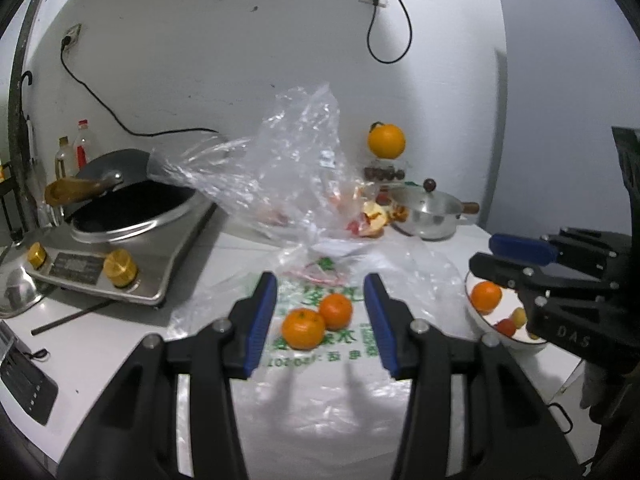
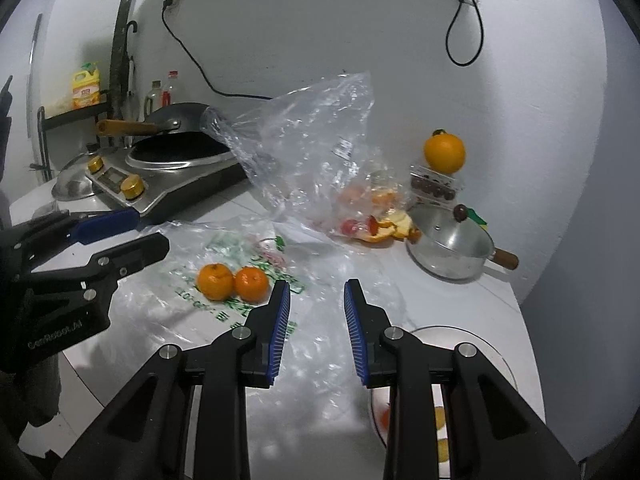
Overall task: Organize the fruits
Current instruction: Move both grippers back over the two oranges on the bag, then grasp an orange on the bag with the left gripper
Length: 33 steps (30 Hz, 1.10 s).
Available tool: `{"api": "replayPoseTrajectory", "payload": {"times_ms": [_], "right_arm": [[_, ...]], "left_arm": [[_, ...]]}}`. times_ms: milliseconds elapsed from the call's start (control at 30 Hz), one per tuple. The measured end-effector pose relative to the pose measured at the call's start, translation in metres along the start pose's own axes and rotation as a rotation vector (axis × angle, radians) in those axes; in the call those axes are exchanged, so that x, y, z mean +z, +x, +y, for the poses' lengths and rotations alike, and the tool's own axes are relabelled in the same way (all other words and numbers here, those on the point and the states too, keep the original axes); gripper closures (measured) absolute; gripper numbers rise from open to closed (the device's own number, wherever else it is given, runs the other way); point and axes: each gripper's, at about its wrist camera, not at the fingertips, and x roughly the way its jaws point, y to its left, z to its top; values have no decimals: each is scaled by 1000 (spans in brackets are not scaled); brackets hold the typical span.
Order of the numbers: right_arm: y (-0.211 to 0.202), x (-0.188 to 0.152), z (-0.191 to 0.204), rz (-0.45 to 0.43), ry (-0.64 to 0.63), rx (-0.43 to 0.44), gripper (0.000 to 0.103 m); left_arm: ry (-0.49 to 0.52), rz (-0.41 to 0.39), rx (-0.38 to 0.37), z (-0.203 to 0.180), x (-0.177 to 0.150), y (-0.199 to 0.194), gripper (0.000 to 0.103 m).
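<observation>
On the white counter, in the left wrist view, two tangerines (image 1: pixel 316 320) are sitting touching each other on a flat printed plastic bag (image 1: pixel 320 344). The left gripper (image 1: pixel 320 316) is hovering with its blue pads apart, framing that pair. At the right, the right gripper (image 1: pixel 508 258) is hanging over a white bowl (image 1: pixel 476 312) that is holding another tangerine (image 1: pixel 485 297) and smaller fruit.

In the right wrist view, the right gripper (image 2: pixel 316 328) is standing with fingers apart and empty above crumpled plastic, the bowl (image 2: pixel 480 336) lying partly beneath it. The two tangerines (image 2: pixel 234 281) are lying ahead to the left, near the left gripper (image 2: pixel 144 236). A large orange (image 2: pixel 445 152) is resting atop a clear box by the wall.
</observation>
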Motion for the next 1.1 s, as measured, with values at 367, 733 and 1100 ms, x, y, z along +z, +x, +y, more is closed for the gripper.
{"api": "replayPoseTrajectory", "payload": {"times_ms": [367,733,1100], "right_arm": [[33,17,23,16,16,70,73],[75,19,16,65,53,96,61],[101,13,2,94,90,119,61]], "left_arm": [[-24,51,28,34,-3,28,35],[35,195,7,32,-7,84,35],[68,347,-28,21,-24,137,35]]}}
